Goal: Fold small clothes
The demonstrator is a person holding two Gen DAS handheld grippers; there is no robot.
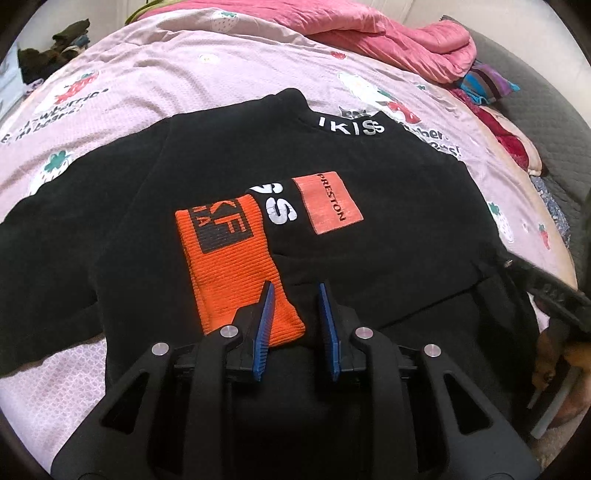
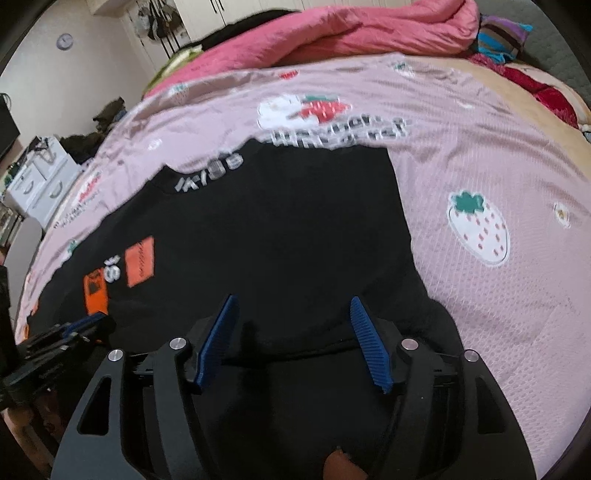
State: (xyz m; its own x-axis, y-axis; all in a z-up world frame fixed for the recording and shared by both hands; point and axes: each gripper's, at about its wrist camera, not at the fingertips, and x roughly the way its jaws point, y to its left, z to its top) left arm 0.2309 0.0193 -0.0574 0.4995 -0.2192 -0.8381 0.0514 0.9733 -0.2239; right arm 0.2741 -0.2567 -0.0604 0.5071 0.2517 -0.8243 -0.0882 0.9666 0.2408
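One black sweatshirt (image 1: 388, 229) lies spread flat across the pink strawberry bedspread (image 1: 221, 85), its collar toward the far edge of the bed and its hem at the near edge, probably so both lower corners are in reach for a fold. One sleeve with an orange ribbed cuff (image 1: 232, 266) lies already turned in over the chest; a second cuff may show in the blurred right wrist view, but I cannot be sure. There are two tools. The left gripper (image 1: 295, 295) hovers at the cuff with its jaws a little apart, holding nothing. The right gripper (image 2: 291, 306) sits over the hem's near right part, jaws wide apart and empty. One pink quilt (image 2: 332, 33) is heaped along the far edge.
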